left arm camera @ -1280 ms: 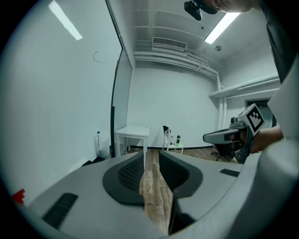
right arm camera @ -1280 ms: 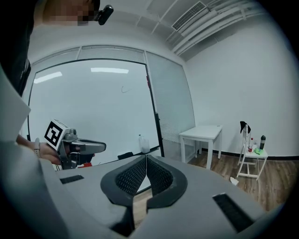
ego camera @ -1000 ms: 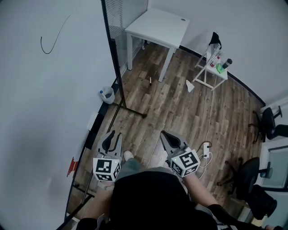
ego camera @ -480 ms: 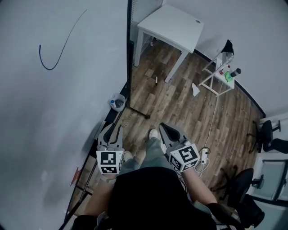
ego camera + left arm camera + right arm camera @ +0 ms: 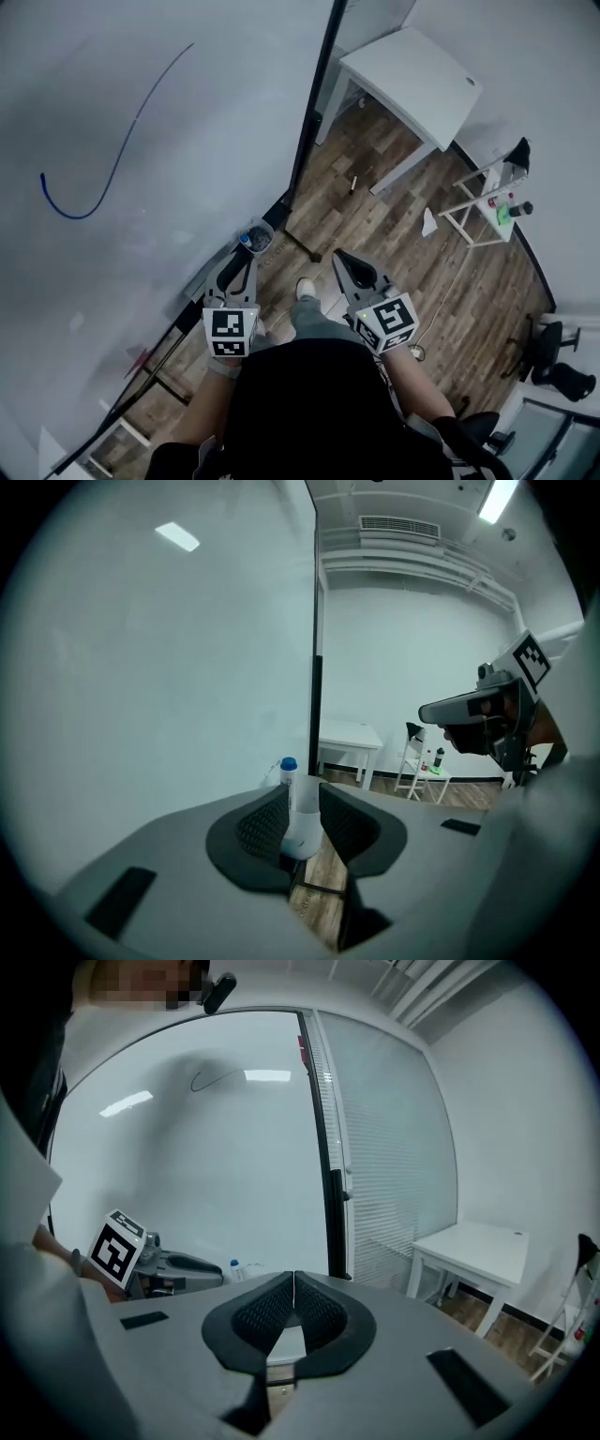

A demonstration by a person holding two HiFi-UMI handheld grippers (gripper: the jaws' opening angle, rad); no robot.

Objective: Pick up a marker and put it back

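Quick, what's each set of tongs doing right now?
Left tongs: open, nothing gripped; white blue-capped bottle stands beyond them.
Right tongs: shut, empty.

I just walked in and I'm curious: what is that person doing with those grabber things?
A person stands beside a whiteboard, holding a gripper in each hand. The left gripper is open, pointing toward a blue-capped bottle by the board. The right gripper is shut and empty. Neither holds a marker.

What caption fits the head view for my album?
Person at a whiteboard with a blue line, left gripper open, right gripper shut, above a wooden floor.
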